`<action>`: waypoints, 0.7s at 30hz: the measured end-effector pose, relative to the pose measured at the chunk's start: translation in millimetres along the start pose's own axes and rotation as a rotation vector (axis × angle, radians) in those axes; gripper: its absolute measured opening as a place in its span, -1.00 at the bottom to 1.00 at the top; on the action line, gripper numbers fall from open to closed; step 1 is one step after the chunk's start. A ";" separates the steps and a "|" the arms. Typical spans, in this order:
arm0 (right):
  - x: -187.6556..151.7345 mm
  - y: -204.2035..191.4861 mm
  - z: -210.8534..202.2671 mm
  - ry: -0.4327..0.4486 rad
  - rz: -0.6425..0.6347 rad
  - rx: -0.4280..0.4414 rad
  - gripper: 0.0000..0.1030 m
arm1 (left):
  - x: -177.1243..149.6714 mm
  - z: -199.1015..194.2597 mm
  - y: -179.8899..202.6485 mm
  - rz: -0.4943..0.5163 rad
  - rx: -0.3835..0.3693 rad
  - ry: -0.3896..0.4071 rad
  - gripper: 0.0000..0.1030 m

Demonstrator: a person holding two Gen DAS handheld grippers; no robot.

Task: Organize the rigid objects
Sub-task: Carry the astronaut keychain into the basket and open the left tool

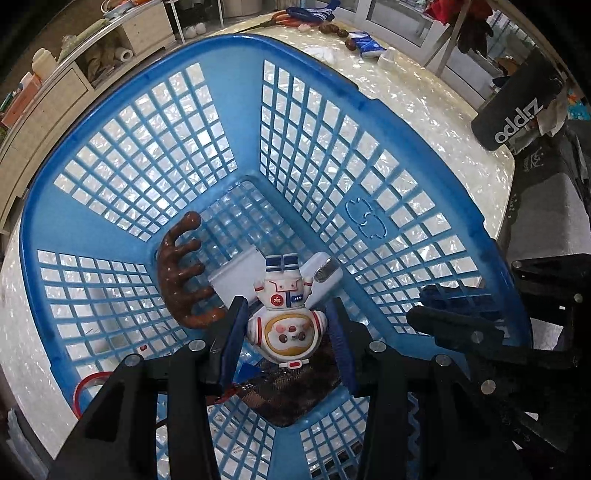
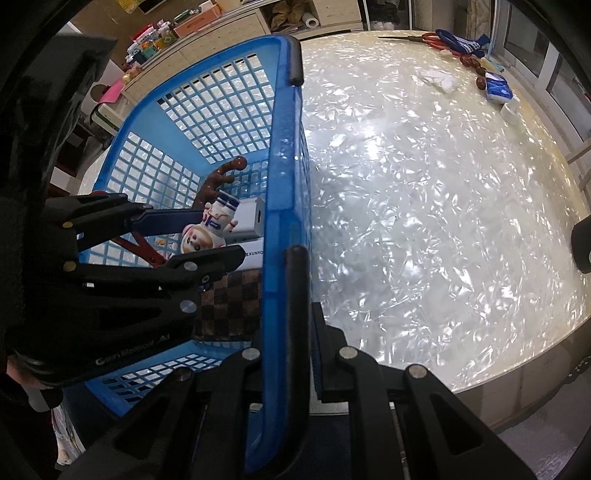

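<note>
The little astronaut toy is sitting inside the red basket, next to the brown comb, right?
Almost. The basket is blue, not red, as the left wrist view shows. The rest holds: the astronaut toy sits inside it, next to the brown comb, between the open fingers of the left hand-held gripper.

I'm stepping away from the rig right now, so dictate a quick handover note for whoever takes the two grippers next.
Left gripper: inside the blue basket, jaws open on either side of the astronaut figurine, gaps visible on both sides, so not gripping.
Right gripper: jaws astride the basket's right rim; whether they clamp it I cannot tell.
In the basket: the figurine, brown comb, white box, checkered pouch.
Left: red-handled scissors and small items remain at the table's far edge.
</note>
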State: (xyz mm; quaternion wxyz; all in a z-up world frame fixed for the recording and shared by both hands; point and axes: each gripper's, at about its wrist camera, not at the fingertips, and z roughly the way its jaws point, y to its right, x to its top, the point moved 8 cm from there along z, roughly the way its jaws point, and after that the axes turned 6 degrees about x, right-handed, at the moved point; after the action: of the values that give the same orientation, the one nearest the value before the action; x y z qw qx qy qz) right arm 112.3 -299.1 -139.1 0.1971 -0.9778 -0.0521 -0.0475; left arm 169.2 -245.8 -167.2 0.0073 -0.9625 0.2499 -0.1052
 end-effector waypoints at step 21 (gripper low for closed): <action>1.8 0.3 -0.3 0.014 0.018 0.007 -0.79 | 0.5 -23.3 -5.3 0.045 0.061 0.056 0.49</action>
State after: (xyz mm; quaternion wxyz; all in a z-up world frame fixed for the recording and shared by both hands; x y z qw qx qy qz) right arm 114.1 -299.4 -138.8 0.2014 -0.9772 -0.0423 -0.0523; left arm 167.4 -240.5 -143.9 0.0322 -0.9526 0.2684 -0.1394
